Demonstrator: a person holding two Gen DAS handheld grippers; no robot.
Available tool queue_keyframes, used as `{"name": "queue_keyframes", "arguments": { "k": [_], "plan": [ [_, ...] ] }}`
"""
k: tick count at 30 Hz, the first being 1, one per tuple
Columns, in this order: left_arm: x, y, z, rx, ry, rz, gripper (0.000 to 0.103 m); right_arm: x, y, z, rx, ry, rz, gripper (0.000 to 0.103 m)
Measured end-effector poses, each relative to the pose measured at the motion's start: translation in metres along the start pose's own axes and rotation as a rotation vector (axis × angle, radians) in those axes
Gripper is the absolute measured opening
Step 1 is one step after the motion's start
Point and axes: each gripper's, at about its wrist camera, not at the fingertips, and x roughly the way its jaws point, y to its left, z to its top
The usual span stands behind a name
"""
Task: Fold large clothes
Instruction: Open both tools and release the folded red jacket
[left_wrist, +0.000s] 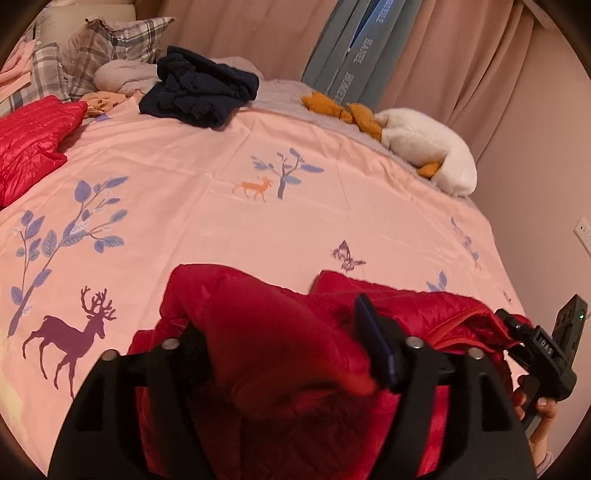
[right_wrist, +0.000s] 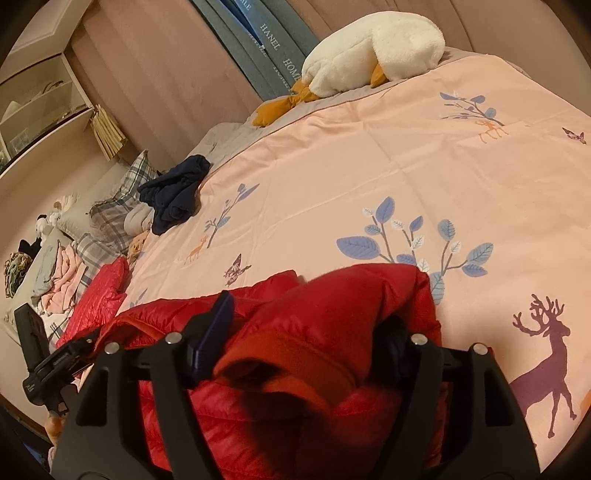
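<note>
The red down jacket (left_wrist: 280, 354) lay bunched at the near edge of the pink bedspread (left_wrist: 207, 206), and I had it at both ends. My left gripper (left_wrist: 280, 354) was pinched on a thick fold of it, fingers held fairly wide by the padding; one blue pad (left_wrist: 373, 347) showed, the other was buried in fabric. My right gripper (right_wrist: 306, 350) clamped another fold of the jacket (right_wrist: 332, 314) the same way. Beyond the jacket the spread ran bare through its middle. A second red garment (left_wrist: 29, 144) sat at the left edge, a dark navy pile (left_wrist: 199, 92) near the pillows (left_wrist: 110, 44), and a white plush goose (left_wrist: 424, 147) along the far edge.
</note>
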Motion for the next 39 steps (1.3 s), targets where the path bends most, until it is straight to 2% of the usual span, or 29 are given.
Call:
{"name": "queue_keyframes", "arguments": {
  "k": [6, 8, 16, 20, 30, 39],
  "plan": [
    [0.001, 0.002, 0.002, 0.006, -0.003, 0.008, 0.075, 0.0, 0.0, 0.001, 0.002, -0.007, -0.007, 0.075],
    [0.0, 0.005, 0.004, -0.006, -0.009, 0.002, 0.075, -0.002, -0.001, 0.003, 0.01, -0.017, -0.011, 0.078],
    [-0.002, 0.011, 0.011, -0.038, -0.028, 0.0, 0.08, -0.003, -0.004, 0.006, 0.033, -0.04, -0.01, 0.083],
    [-0.006, 0.017, 0.017, -0.048, -0.066, 0.028, 0.09, -0.001, -0.005, 0.01, 0.045, -0.051, -0.013, 0.086],
    [0.009, 0.029, 0.027, -0.051, -0.067, 0.067, 0.092, 0.004, -0.008, 0.017, 0.069, -0.071, -0.042, 0.09],
    [0.01, 0.044, 0.045, -0.055, -0.108, 0.134, 0.092, 0.0, -0.018, 0.026, 0.09, -0.114, -0.095, 0.094]
  ]
}}
